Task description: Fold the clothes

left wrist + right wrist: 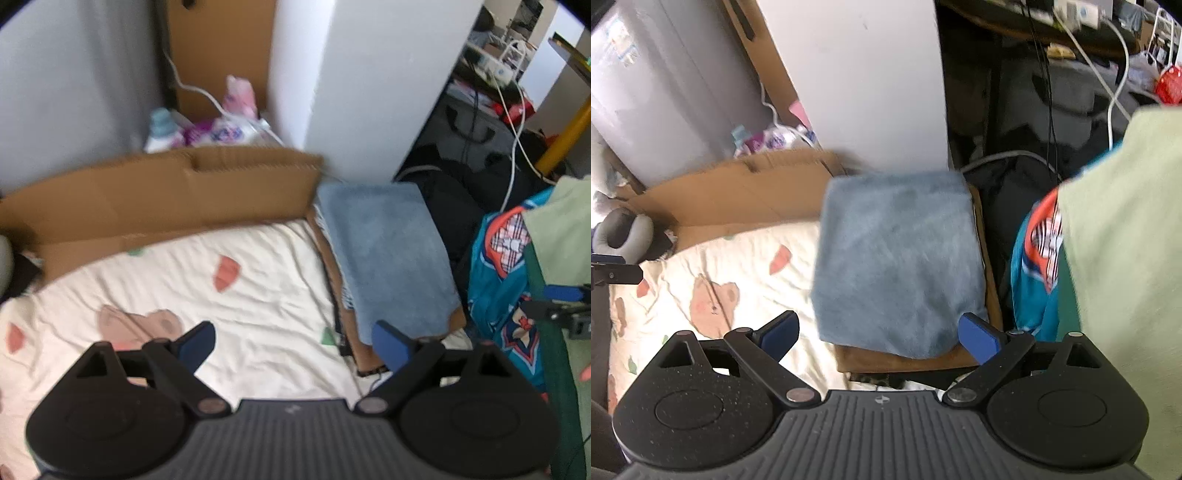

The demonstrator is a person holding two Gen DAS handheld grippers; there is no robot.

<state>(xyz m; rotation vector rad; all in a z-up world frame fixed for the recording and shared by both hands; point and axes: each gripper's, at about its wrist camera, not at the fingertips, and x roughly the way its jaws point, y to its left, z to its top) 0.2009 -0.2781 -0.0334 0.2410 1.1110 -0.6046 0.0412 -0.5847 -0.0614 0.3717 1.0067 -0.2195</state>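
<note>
Jaws of the left gripper [293, 345] and right gripper [879, 336] stand wide apart, holding nothing. A folded blue towel [897, 258] lies on a brown stack at the right edge of the bed [184, 280], with cardboard [155, 195] behind.

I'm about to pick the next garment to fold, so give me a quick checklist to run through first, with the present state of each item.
1. Left gripper empty, jaws wide: ok.
2. Right gripper empty, jaws wide: ok.
3. Folded blue towel lies flat on the brown stack, clear of the fingers: ok.
4. Printed sheet has bare room for folding: ok.
5. Next garment within view, the pale green cloth at the right: ok.
6. Whether the teal garment is tangled with it: cannot tell.
</note>
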